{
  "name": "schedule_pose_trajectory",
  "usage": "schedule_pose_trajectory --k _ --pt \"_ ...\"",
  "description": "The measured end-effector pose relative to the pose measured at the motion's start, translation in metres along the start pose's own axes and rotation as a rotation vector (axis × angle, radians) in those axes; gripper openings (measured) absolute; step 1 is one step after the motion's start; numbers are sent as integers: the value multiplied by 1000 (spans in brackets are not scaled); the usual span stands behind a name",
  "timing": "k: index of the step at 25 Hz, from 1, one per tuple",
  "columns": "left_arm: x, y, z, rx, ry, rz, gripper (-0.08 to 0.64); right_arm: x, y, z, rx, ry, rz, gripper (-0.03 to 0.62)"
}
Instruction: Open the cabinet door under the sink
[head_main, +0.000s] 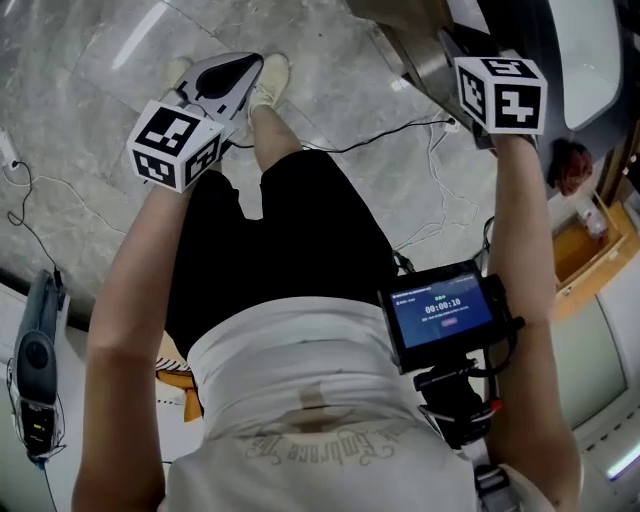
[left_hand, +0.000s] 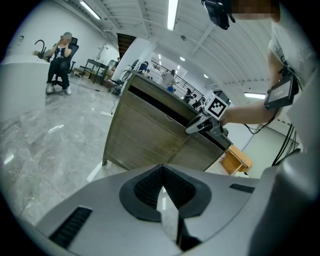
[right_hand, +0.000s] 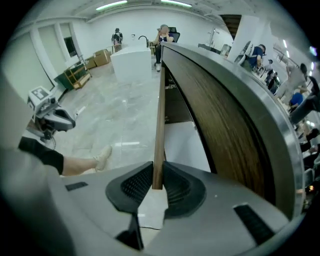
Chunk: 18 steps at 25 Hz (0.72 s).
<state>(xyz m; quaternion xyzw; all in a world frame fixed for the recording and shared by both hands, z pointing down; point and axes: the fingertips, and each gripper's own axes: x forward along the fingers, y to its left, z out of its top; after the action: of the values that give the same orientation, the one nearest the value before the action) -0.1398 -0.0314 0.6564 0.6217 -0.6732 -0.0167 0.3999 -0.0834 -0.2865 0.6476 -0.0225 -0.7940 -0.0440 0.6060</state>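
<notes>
I carry two grippers, the left gripper and the right gripper. They bear two marker cubes, the left cube and the right cube. I count one cabinet and one cabinet door. There is one screen at my waist, and one shoe shows plainly. One seated person occupies one office chair.
</notes>
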Motion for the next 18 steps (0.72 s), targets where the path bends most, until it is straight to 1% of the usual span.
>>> schedule_pose_trajectory --k 2,3,5,9,13,16,18 --pt "-1 -5 -5 0 16 -8 8 1 14 0 47 -11 63 69" --pt "-2 -6 -6 2 23 -13 8 2 20 2 65 -21 76 69" --pt "-2 -10 -6 5 30 -22 8 2 25 5 98 -33 72 69" --pt "-4 -17 -2 4 29 -25 8 2 34 10 151 -21 56 69" --pt "-9 -16 8 11 22 -29 8 3 47 23 196 -47 83 69" --pt "-10 -18 6 18 40 -42 8 6 58 24 240 -66 95 71" --pt "-10 -22 4 25 53 -48 8 8 67 22 257 -74 117 71"
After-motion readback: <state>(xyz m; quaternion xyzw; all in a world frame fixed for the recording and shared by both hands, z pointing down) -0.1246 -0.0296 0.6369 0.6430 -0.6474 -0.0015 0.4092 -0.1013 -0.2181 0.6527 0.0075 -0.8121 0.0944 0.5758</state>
